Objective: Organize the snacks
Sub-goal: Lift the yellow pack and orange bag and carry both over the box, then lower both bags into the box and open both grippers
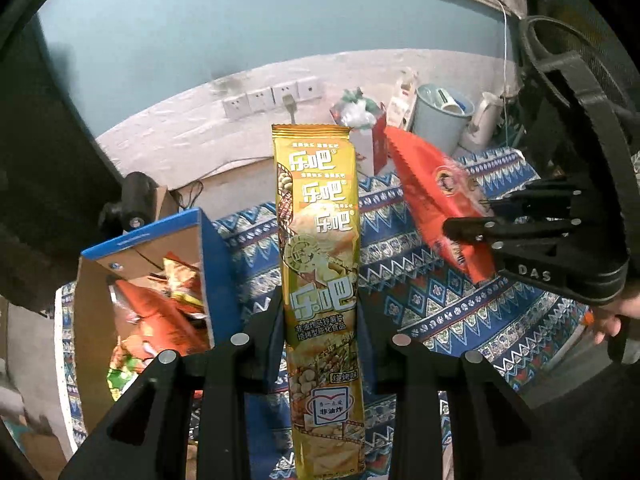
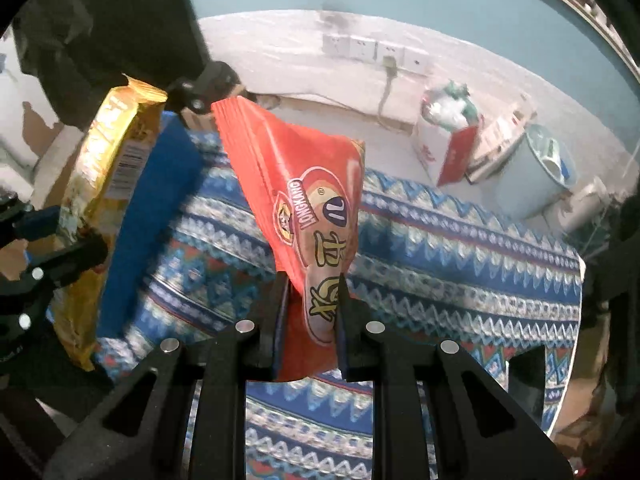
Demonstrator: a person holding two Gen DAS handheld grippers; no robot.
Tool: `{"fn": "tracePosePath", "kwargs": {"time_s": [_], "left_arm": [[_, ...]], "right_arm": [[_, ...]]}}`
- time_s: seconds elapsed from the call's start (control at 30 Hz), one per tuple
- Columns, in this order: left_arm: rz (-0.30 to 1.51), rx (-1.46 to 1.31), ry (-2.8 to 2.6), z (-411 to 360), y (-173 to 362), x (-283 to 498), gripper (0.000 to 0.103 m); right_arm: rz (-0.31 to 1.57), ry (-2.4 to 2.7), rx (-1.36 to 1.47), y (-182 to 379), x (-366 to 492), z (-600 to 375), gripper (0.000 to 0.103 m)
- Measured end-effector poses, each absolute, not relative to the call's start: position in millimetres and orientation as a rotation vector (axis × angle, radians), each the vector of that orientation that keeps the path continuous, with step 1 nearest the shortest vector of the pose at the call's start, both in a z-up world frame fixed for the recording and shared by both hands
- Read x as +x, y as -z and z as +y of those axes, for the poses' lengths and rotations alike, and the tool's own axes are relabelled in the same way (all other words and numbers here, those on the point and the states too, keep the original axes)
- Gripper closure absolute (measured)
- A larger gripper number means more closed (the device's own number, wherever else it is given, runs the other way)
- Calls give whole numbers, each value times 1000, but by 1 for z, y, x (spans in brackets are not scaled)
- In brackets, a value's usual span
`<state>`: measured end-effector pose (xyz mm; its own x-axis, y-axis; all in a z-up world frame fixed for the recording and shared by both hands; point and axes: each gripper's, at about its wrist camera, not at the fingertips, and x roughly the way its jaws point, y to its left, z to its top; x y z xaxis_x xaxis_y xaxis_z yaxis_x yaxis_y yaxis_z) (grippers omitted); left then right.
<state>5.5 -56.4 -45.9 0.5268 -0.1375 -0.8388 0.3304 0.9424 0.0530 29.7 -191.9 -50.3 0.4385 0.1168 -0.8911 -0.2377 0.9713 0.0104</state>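
My left gripper point(image 1: 320, 312) is shut on a long yellow chip packet point(image 1: 320, 240) and holds it upright above the patterned cloth. The packet also shows at the left of the right wrist view point(image 2: 104, 184). My right gripper point(image 2: 312, 300) is shut on a red snack bag point(image 2: 304, 184), lifted above the cloth. The left wrist view shows that red bag point(image 1: 432, 192) and the right gripper point(image 1: 488, 220) at the right. An open blue cardboard box point(image 1: 216, 252) with several snack packets inside stands at the left.
A blue patterned cloth point(image 2: 460, 272) covers the table. Behind it on the floor are a pale bin point(image 1: 436, 116), a red and white box point(image 1: 372, 136) and wall sockets point(image 1: 272, 98). A black chair point(image 1: 580, 80) is at the right.
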Motion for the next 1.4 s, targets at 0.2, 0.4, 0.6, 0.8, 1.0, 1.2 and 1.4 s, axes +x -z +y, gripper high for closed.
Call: {"fn": "tracePosePath", "kwargs": {"time_s": [0.2,0.4,0.6,0.8,1.0,1.2,1.4], "left_arm": [[927,207,264,-34,29,-3,71],[890,191,252,-11,15,-10,71],[876,150,232,16,9,-12,71],[879,101,193,49,11,-10,71],[890,44,130,89,16,-8,71],[922,-18,61,125,28,-2,71],[955,-65,-8,156,45,6,71]], "right_arm": [[1063,-286,-137,37,29,-159,85],[1044,-332,-146,29,30,-131,85],[1042,-369,-164,30,37,-104,85],[1048,-401,-189,33,47,-74,85],[1060,-430,-219,41,60,-43,85],[1078,-447,-235,52,78,-17,85],[1099,-463,-267,66,96,7,85]]}}
